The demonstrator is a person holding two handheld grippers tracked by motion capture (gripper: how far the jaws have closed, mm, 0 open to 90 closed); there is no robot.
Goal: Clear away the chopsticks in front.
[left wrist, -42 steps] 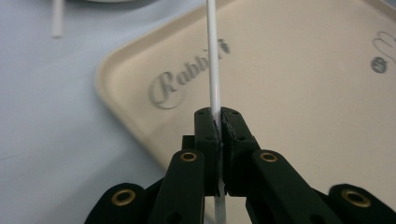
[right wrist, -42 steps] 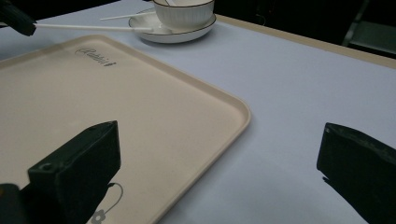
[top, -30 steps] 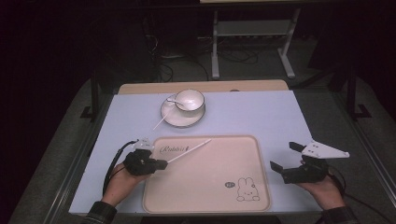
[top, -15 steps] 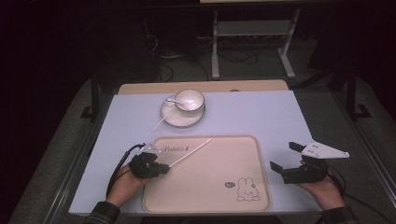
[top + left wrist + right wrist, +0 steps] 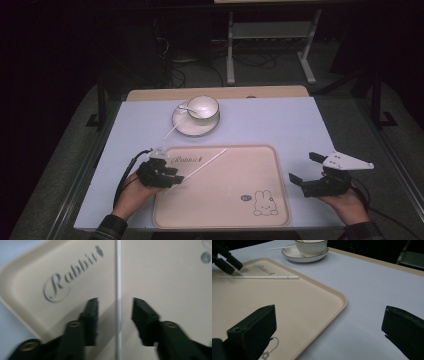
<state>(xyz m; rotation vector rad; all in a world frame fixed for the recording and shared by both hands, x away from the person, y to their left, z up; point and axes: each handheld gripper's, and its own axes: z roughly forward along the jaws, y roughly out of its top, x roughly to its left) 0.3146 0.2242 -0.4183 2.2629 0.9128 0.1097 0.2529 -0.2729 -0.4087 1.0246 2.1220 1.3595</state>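
Two black jaws of the left gripper point(image 5: 115, 311) stand apart astride the white stick point(image 5: 119, 290), not pinching it; the high view hides that gap. The stick lies on the beige tray point(image 5: 240, 210). The right gripper point(image 5: 306, 169) gapes wide, empty. A cup point(image 5: 202, 107) sits on its saucer point(image 5: 182, 125).

- I see beige tray point(image 5: 225, 200), grey "Rabbit" script, rabbit drawing
- white stick point(image 5: 119, 290)
- white cup point(image 5: 202, 107) and saucer point(image 5: 186, 125), dark-rimmed
- pale blue table point(image 5: 280, 125)
- my grippers' jaws: black
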